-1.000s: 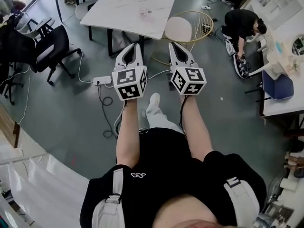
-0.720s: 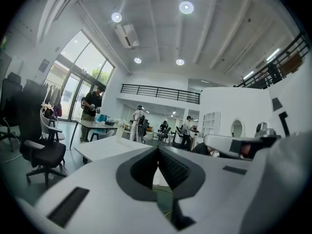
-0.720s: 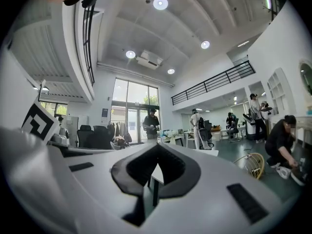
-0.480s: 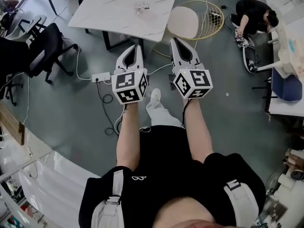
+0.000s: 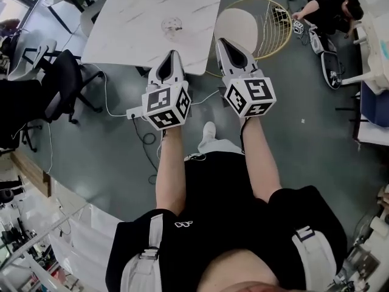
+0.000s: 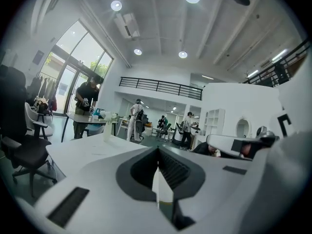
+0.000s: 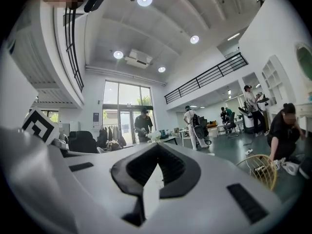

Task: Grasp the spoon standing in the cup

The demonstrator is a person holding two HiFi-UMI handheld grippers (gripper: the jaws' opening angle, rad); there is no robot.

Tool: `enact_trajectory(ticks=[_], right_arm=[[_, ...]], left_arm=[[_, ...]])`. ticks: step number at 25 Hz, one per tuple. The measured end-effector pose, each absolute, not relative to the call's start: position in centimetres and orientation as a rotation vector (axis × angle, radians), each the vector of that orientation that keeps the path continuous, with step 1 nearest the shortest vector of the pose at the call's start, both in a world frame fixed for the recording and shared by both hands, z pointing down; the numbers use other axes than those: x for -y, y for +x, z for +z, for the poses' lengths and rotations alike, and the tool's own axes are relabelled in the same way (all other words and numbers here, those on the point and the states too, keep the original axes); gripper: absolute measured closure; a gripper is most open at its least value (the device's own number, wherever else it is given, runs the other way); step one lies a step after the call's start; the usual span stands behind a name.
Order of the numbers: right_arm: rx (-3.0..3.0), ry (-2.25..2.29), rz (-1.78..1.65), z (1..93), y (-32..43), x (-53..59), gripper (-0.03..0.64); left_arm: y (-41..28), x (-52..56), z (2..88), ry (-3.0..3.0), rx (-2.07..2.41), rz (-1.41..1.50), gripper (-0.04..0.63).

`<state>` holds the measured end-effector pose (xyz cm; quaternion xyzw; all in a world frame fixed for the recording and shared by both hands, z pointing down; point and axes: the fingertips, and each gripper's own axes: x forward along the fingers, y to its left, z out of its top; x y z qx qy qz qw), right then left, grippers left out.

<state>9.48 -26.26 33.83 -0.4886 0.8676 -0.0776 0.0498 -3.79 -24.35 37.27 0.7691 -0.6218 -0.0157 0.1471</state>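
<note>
Spoon itself is too small to make out; the small clear glass cup (image 5: pixel 171 25) stands on the white marble table (image 5: pixel 134 32), at twelve o'clock from your left gripper (image 5: pixel 172 55). The step in hand is the approach; that gripper and your right gripper (image 5: pixel 221 42) both have their jaws pressed together on nothing; part one pair before reaching in.

The marble top of the desk (image 5: pixel 121 35) lay bare all around the cup (image 5: pixel 171 25) in the upper middle of the frame, so the way in was open. A round chair (image 5: pixel 238 26) with a gold wire back stood by the desk's right corner, beside my right fingers (image 5: pixel 222 56). A black office chair (image 5: pixel 61 81) stood at the left.
</note>
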Motion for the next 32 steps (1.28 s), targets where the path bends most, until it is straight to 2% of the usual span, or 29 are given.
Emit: enact_trajectory(ticks=[8,22,32], right_arm=[[-2.65,-1.428,-0.314,35.2,9.9,31.5,0.611],[-2.77,-1.298,-0.298,37.2,4.9,34.7,0.609],[-2.908,-1.375,-0.287,41.8,2.5,40.2,0.54]], left_arm=[[-2.1,28.0,38.0,2.198,1.784,-0.004,0.581],[-6.5,31.9,40.1,2.099,1.827,-0.032,0.581],[-8.4,37.2,43.8,2.053,1.765,0.05,0.581]])
